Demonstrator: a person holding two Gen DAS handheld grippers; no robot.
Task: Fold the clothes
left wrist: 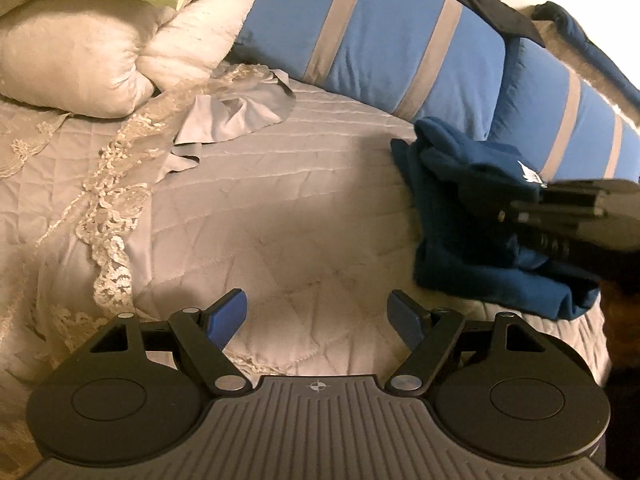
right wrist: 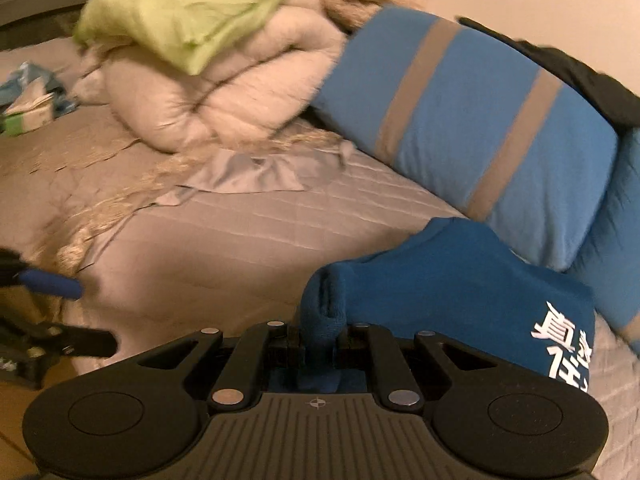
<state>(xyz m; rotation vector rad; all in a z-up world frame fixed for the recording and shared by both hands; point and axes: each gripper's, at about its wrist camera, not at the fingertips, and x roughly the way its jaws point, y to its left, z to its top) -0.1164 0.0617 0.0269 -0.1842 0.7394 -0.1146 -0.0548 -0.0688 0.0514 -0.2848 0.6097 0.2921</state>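
Pinching a bunched ridge of cloth, the right gripper [right wrist: 320, 340] has its jaws squeezed tight on the dark blue garment [right wrist: 452, 292], and the fabric pokes up between the fingers like a little tube. Grabbing it at a thick edge like that makes sense to me: a multi-layer bite is less likely to slip than one thin layer.

The garment sits on the quilted bedspread [right wrist: 248, 240] near the bed's edge, right up against the blue striped pillow [right wrist: 480, 128]. White printed characters [right wrist: 560, 344] show on its near side. From the left wrist view it looks like a compact, layered bundle [left wrist: 472, 216], so it could be mid-fold, or already folded and getting carried or shifted. Can't call it from this.

The left gripper [left wrist: 318, 320] is wide open with nothing between its blue pads [left wrist: 226, 316], hanging over bare bedspread well clear of the bundle. My guess is it's kept out of the way while the right one does the holding.

Further back: a cream comforter [right wrist: 224, 92] piled up with a green pillow [right wrist: 188, 12] on top, a crumpled grey cloth [left wrist: 240, 112], and a black cloth [left wrist: 480, 4] draped over the striped pillow. The right view is a bit blurry, fwiw.
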